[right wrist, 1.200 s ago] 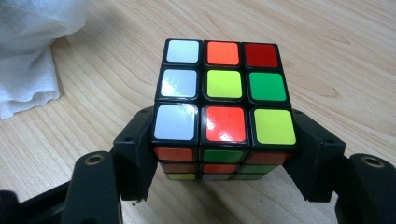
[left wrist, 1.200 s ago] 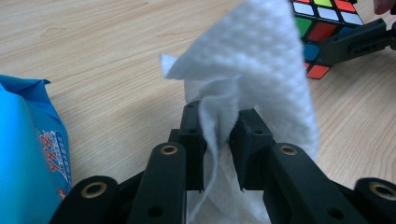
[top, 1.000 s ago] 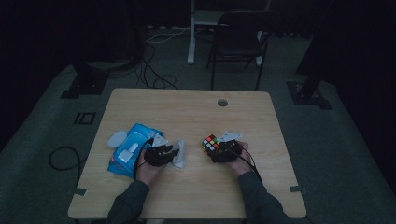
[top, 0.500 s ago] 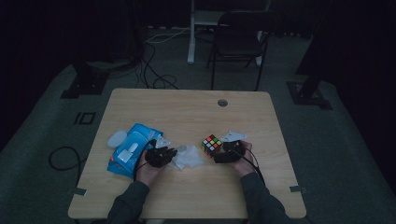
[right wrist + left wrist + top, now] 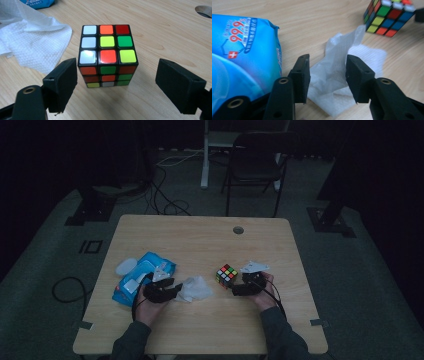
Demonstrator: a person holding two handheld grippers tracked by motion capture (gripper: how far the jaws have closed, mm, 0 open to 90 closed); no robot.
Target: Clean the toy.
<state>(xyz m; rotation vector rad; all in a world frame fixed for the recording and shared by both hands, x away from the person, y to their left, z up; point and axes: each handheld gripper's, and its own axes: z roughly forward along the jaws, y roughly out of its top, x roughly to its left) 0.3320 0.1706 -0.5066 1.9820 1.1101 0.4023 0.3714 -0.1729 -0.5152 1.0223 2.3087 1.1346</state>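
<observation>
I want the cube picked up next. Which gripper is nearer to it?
Right. The right gripper sits beside the cube, jaws open toward it; the left gripper is farther off, over the white wipe.

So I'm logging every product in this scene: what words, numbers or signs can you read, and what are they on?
"99.9", in red, on the blue wipes pack.
A white cross on a small red square, on the same pack, below the number.
Blue print beside the number on that pack: too small and slanted to read.
The puzzle cube: coloured stickers, no text.
The white tissue: no print.
</observation>
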